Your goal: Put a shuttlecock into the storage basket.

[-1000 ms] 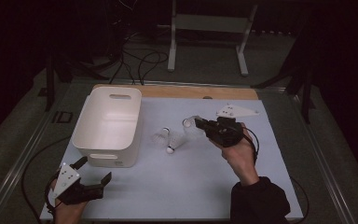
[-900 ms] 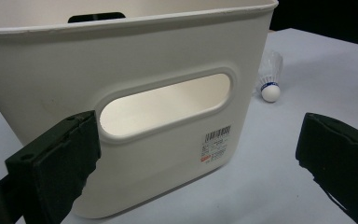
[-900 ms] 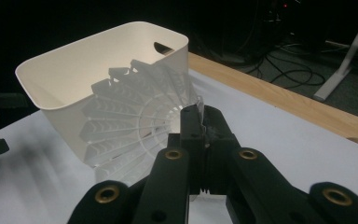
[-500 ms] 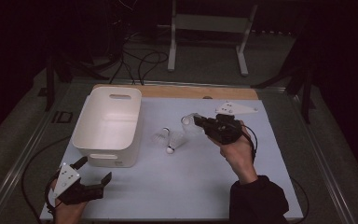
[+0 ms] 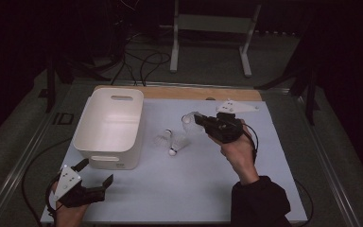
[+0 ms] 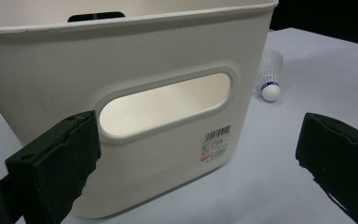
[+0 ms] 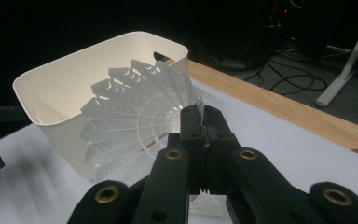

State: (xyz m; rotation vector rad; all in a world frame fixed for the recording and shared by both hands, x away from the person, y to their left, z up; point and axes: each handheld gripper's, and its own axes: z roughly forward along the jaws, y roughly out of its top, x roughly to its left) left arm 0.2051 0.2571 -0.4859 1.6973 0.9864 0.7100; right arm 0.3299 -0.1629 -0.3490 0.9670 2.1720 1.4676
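Observation:
My right gripper [image 5: 199, 120] hovers over the middle of the white mat, shut on the feather skirt of a white shuttlecock [image 5: 188, 120]. In the right gripper view the jaws [image 7: 204, 126] pinch the skirt's rim, and the shuttlecock [image 7: 135, 126] fans out toward the white bin [image 7: 51, 88]. Two more shuttlecocks [image 5: 163, 138] [image 5: 175, 144] lie on the mat just right of the bin [image 5: 87, 137]. My left gripper [image 5: 96, 172] rests low at the front left, open, with nothing between its pads. It faces the bin's near wall [image 6: 121, 60], with one shuttlecock [image 6: 270, 81] beyond.
A wooden strip [image 5: 194, 93] runs along the mat's far edge. A grey metal stand [image 5: 210, 28] and cables [image 5: 142, 61] sit on the floor behind. The mat [image 5: 179, 189] stretches open between the two hands.
The right gripper with its shuttlecock has edged slightly up and toward the bin. The left gripper has stayed where it was.

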